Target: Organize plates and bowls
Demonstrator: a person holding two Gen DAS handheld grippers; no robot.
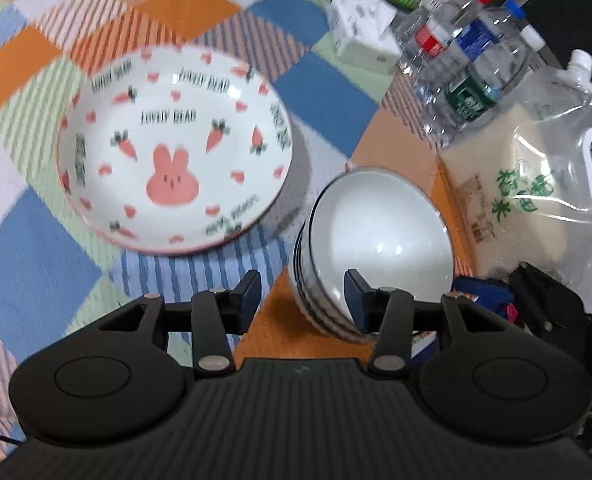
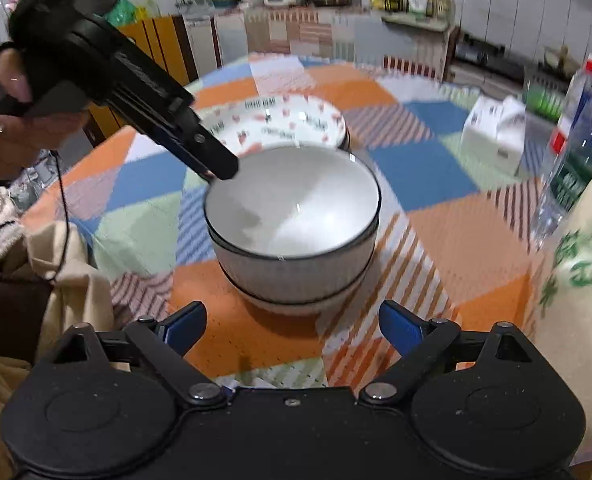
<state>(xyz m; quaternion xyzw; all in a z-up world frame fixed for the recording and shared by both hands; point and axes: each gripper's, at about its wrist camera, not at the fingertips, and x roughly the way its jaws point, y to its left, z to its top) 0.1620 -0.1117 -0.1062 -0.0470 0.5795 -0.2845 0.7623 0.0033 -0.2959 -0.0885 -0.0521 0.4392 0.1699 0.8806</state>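
Note:
A stack of white bowls (image 1: 376, 236) with black rims and ribbed walls stands on the checked tablecloth (image 1: 35, 264). My left gripper (image 1: 303, 286) is open astride the stack's near-left rim: one finger hangs inside the top bowl, the other outside the wall, and neither pad presses. From the right wrist view that left gripper (image 2: 221, 170) reaches down to the left rim of the bowls (image 2: 291, 216). My right gripper (image 2: 293, 322) stands wide open just short of the stack, with nothing between its fingers. A white plate (image 1: 175, 148) with a pink bunny and carrots lies to the left; the same plate (image 2: 291, 120) shows beyond the bowls.
Several water bottles (image 1: 464, 60), a white box (image 1: 362, 36) and a clear bag of rice (image 1: 536, 184) crowd the table's right side. A person's hand (image 2: 15, 132) holds the left gripper. Beige cloth (image 2: 75, 280) hangs at the table's left edge. Kitchen counters (image 2: 336, 20) stand behind.

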